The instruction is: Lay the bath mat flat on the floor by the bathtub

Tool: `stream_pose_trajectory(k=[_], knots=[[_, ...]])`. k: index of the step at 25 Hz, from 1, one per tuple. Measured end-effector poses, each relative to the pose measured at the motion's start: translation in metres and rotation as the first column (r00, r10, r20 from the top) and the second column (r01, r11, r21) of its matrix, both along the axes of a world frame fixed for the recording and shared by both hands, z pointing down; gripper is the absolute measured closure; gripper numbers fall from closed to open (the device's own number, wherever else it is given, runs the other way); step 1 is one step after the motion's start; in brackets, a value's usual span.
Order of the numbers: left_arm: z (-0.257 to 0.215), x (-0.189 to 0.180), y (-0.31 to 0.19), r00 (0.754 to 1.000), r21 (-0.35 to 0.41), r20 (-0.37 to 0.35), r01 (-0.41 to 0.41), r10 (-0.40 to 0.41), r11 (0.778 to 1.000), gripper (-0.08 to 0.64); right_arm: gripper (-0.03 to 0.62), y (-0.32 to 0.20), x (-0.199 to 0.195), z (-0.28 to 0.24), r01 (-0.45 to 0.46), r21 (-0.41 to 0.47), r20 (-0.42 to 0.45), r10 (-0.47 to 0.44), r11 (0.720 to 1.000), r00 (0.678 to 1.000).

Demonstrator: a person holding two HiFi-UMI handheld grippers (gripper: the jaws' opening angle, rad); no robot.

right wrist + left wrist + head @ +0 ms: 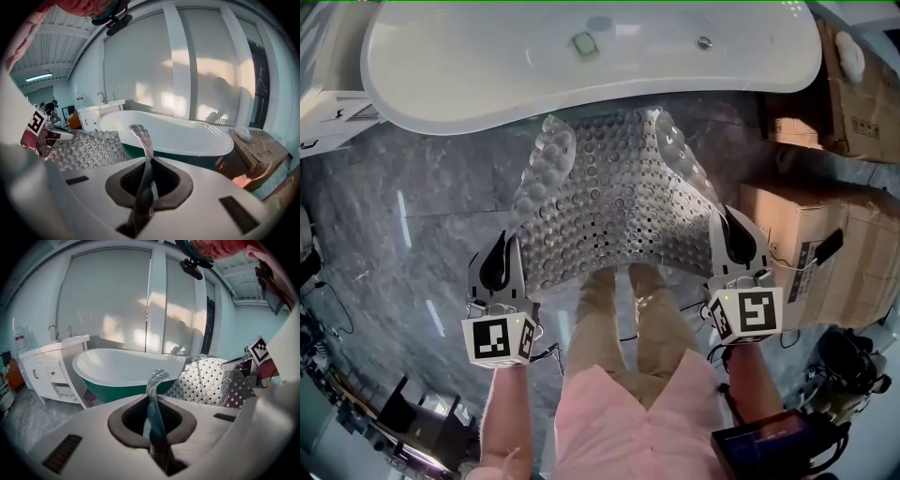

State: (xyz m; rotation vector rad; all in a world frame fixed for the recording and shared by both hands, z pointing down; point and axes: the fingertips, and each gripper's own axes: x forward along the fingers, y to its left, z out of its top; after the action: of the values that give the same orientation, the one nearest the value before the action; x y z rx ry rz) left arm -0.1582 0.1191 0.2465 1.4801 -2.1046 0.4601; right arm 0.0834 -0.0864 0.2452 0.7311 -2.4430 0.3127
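If either pinch slips, that corner drops and the bath mat (614, 202) folds over on itself. Its far edge, curled beside the bathtub (487, 56), could also tuck under as it comes down. The left gripper (500, 265) and right gripper (737, 242) are each clamped tight on a near corner. The mat sags between them above the grey floor (422, 216), just in front of the tub. It is clear, limp and dotted with holes and suction cups, its far end perhaps touching the ground.

Cardboard boxes (806, 248) and a white vanity (49, 369) stand apart.
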Motion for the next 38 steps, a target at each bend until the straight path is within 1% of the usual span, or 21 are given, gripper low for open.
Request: stream_pose_trajectory(k=[12,19,23,29,38], knots=[[0.040,-0.017,0.004,1.000,-0.017,0.009,0.000,0.000,1.000,0.523,0.566,0.002,-0.005,0.041,0.022,0.005,-0.015,-0.022,1.000,1.000],[0.064,-0.024,0.004,1.000,-0.031,0.004,-0.007,0.007,1.000,0.523,0.565,0.001,-0.010,0.061,0.009,-0.002,-0.015,-0.009,1.000,1.000],[0.076,-0.027,0.005,1.000,-0.032,0.006,-0.010,0.010,0.999,0.523,0.566,0.003,-0.010,0.075,0.024,-0.004,-0.023,-0.024,1.000,0.999],[0.096,-0.034,0.005,1.000,-0.043,0.008,-0.027,0.027,0.999,0.523,0.566,0.003,-0.014,0.093,0.022,-0.003,-0.028,-0.022,1.000,0.999],[0.120,-0.043,0.012,1.000,-0.045,0.015,-0.016,0.016,0.999,0.523,0.566,0.005,-0.016,0.114,0.018,0.002,-0.031,-0.018,1.000,0.999]])
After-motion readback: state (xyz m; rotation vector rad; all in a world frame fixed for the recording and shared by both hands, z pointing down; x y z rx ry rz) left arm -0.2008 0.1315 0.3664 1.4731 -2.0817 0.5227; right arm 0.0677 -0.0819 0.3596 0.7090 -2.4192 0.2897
